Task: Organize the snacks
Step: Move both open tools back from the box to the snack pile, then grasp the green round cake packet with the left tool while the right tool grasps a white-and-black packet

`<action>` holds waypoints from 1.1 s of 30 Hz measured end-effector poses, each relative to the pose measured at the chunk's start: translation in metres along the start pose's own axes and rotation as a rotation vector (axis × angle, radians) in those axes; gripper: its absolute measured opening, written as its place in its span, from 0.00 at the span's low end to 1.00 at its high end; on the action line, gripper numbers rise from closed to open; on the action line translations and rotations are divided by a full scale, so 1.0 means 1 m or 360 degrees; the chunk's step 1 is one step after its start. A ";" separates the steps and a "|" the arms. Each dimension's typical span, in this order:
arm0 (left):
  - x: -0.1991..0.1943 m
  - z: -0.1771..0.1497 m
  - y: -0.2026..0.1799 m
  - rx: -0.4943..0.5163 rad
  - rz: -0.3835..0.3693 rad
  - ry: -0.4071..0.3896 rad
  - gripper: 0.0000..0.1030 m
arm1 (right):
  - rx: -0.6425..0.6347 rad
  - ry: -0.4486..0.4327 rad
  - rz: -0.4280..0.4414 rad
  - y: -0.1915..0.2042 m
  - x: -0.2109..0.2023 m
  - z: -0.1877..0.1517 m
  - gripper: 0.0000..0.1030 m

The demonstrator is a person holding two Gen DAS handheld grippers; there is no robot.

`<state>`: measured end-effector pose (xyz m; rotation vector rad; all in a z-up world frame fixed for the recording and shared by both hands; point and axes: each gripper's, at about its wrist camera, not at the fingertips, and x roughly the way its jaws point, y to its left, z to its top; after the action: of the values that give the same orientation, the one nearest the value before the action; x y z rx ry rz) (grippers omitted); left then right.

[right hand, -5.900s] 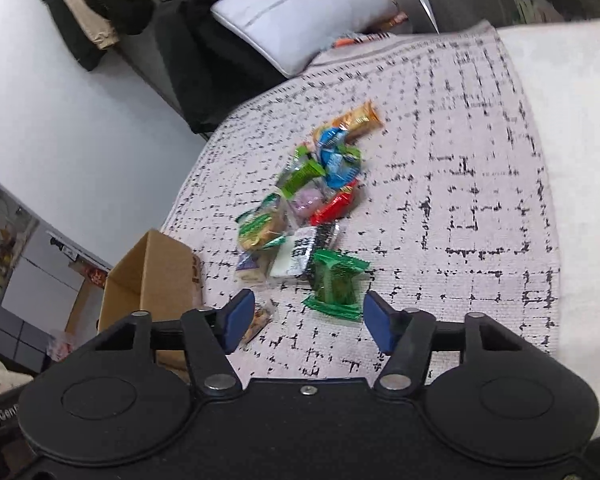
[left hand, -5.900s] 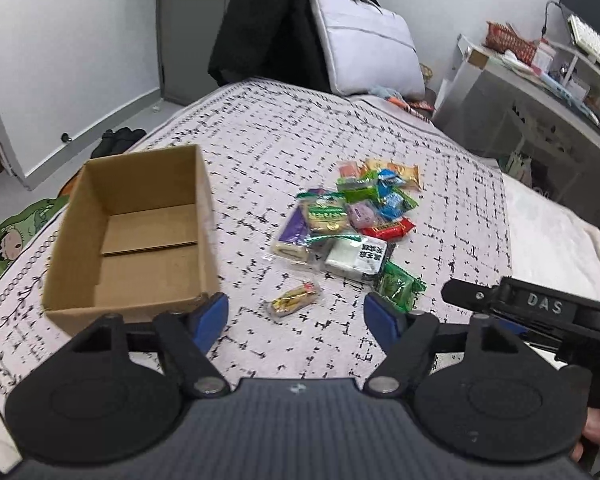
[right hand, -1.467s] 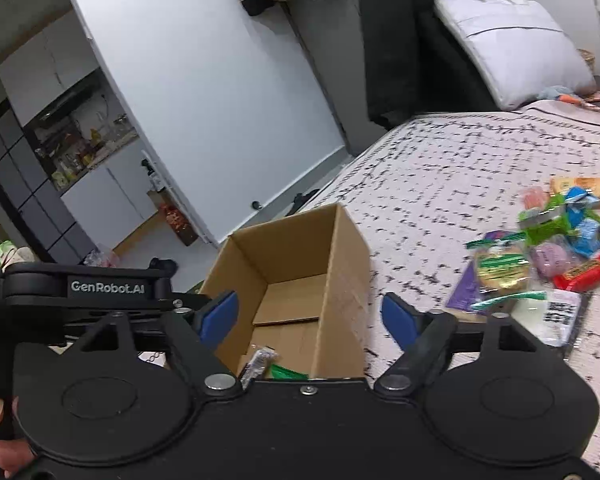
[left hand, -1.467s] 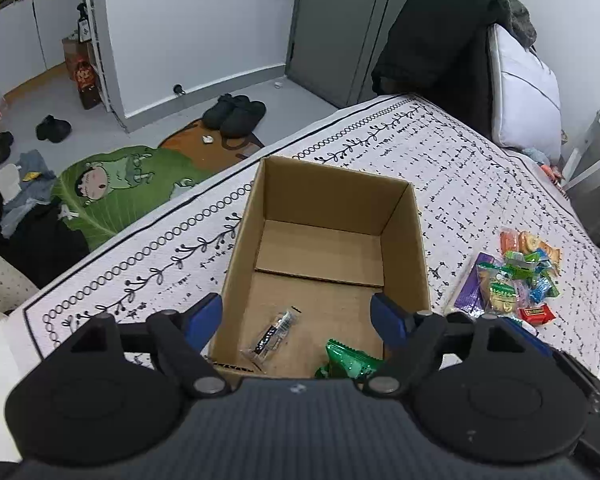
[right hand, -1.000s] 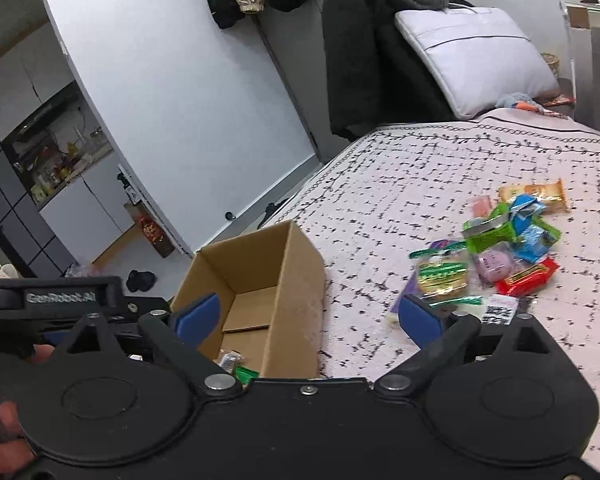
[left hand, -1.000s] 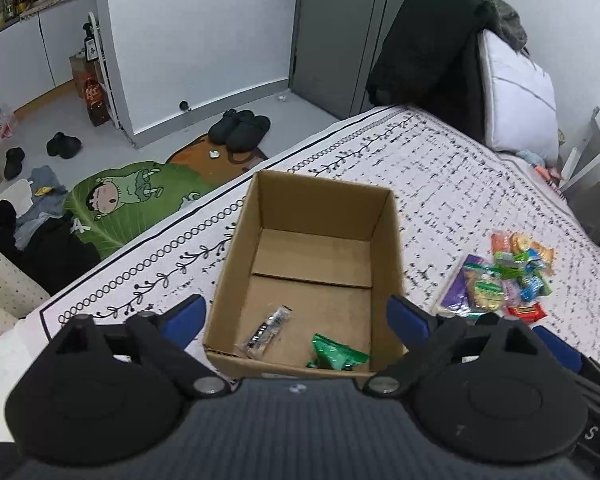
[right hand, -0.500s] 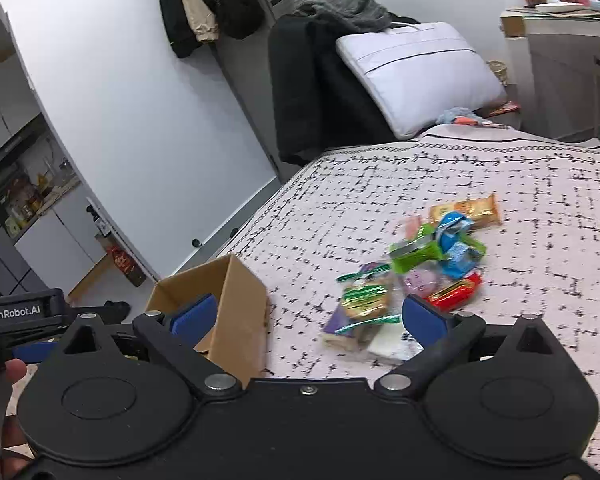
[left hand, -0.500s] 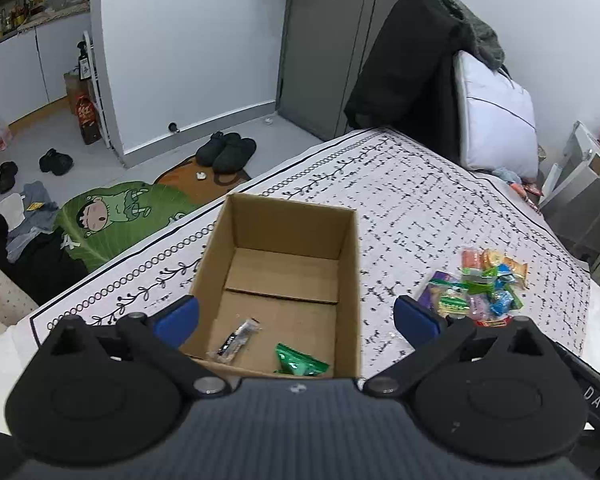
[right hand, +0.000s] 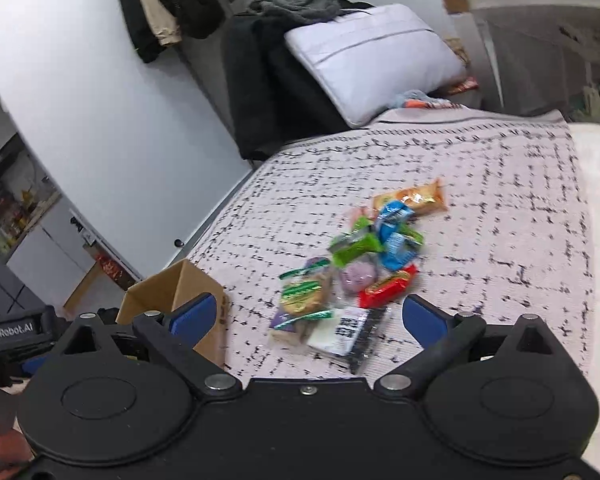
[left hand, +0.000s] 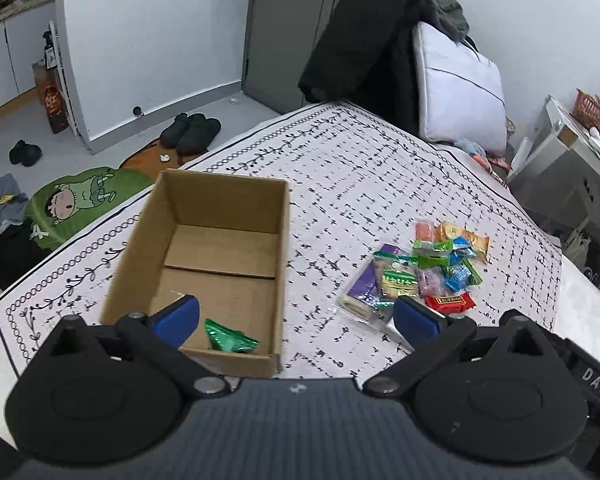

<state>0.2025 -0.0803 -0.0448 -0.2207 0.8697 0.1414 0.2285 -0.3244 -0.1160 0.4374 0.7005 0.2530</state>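
An open cardboard box (left hand: 204, 256) sits on the patterned bed cover, with a green snack packet (left hand: 229, 340) lying at its near end. To its right lies a heap of wrapped snacks (left hand: 420, 276), also seen in the right wrist view as a pile (right hand: 360, 272) with a white and black packet (right hand: 346, 334) nearest. My left gripper (left hand: 296, 318) hangs open above the box's near right corner. My right gripper (right hand: 306, 318) is open and empty, just short of the pile, with the box's corner (right hand: 172, 288) at its left.
A white pillow (left hand: 456, 88) and dark clothes (left hand: 364, 40) stand at the head of the bed. A desk (left hand: 572, 160) runs along the right. Shoes (left hand: 190, 132) and a green mat (left hand: 80, 204) lie on the floor left of the bed.
Both grippers have swung right, away from the box and toward the snack pile. Since the oldest frames, the green packet and a small bar went from the bed into the box.
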 end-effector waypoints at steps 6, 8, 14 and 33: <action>0.014 -0.003 -0.020 0.0043 -0.0030 0.0013 0.99 | 0.0157 0.0051 -0.0062 -0.026 0.007 0.001 0.96; 0.018 -0.003 -0.025 0.0051 -0.0045 0.0020 0.99 | 0.0190 0.0058 -0.0083 -0.032 0.010 0.002 0.96; 0.037 -0.004 -0.037 0.0048 -0.0105 0.0039 0.97 | 0.0252 0.0097 -0.0087 -0.045 0.020 0.002 0.86; 0.125 0.003 -0.060 -0.0032 -0.0290 0.0219 0.57 | 0.0445 0.0372 -0.0074 -0.055 0.099 -0.010 0.57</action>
<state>0.2973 -0.1336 -0.1304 -0.3302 0.9803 -0.0351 0.2994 -0.3336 -0.2039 0.6642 0.9796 0.1635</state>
